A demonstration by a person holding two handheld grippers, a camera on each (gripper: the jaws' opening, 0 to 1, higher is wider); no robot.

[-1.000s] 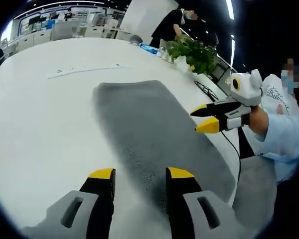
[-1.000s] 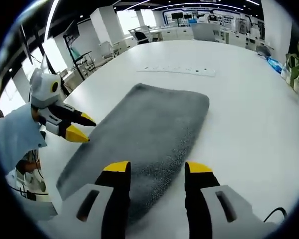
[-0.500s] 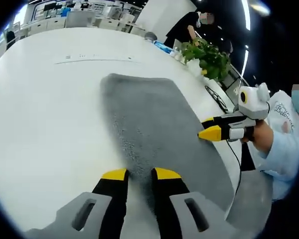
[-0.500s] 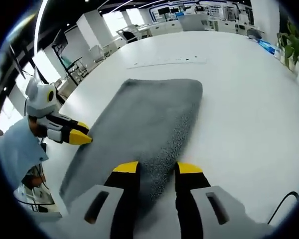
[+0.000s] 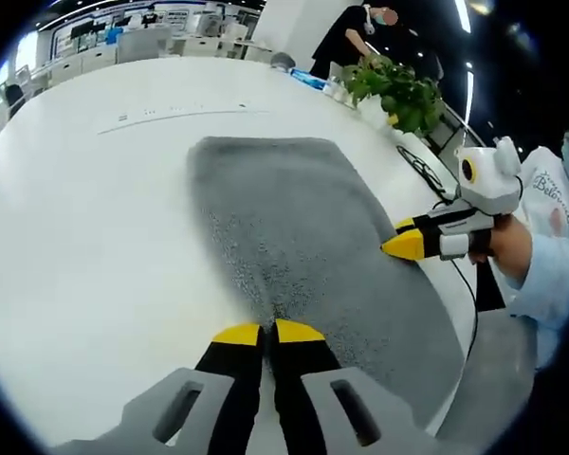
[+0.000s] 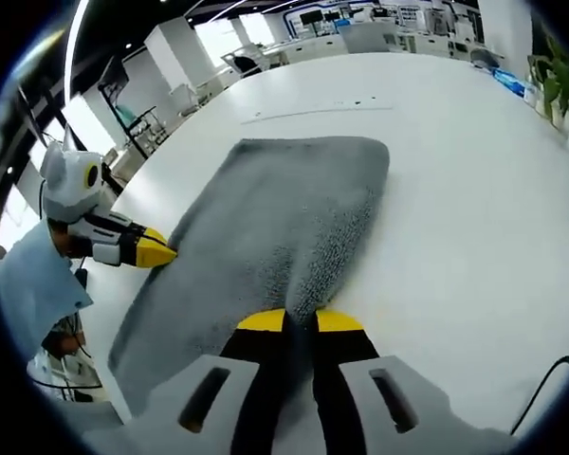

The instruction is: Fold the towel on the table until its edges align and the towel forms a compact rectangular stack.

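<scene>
A grey towel (image 5: pixel 294 227) lies flat on the white table (image 5: pixel 85 227), stretching away from me. My left gripper (image 5: pixel 267 332) is shut on the towel's near edge, which puckers up between the yellow tips. In the right gripper view the same towel (image 6: pixel 275 218) lies lengthwise, and my right gripper (image 6: pixel 300 320) is shut on its opposite long edge, with a ridge of cloth rising from the tips. The right gripper (image 5: pixel 410 243) also appears at the towel's far side in the left gripper view; the left gripper (image 6: pixel 150 251) shows at the left in the right gripper view.
A power strip (image 5: pixel 175 114) lies beyond the towel's far end. A potted plant (image 5: pixel 398 95) and a black cable (image 5: pixel 417 175) sit near the table's right edge. A person (image 5: pixel 346 38) stands behind the table. Desks and chairs fill the background.
Both grippers went from open to shut, each pinching its side edge of the towel. The cloth now bunches into a small ridge at each pair of tips.
</scene>
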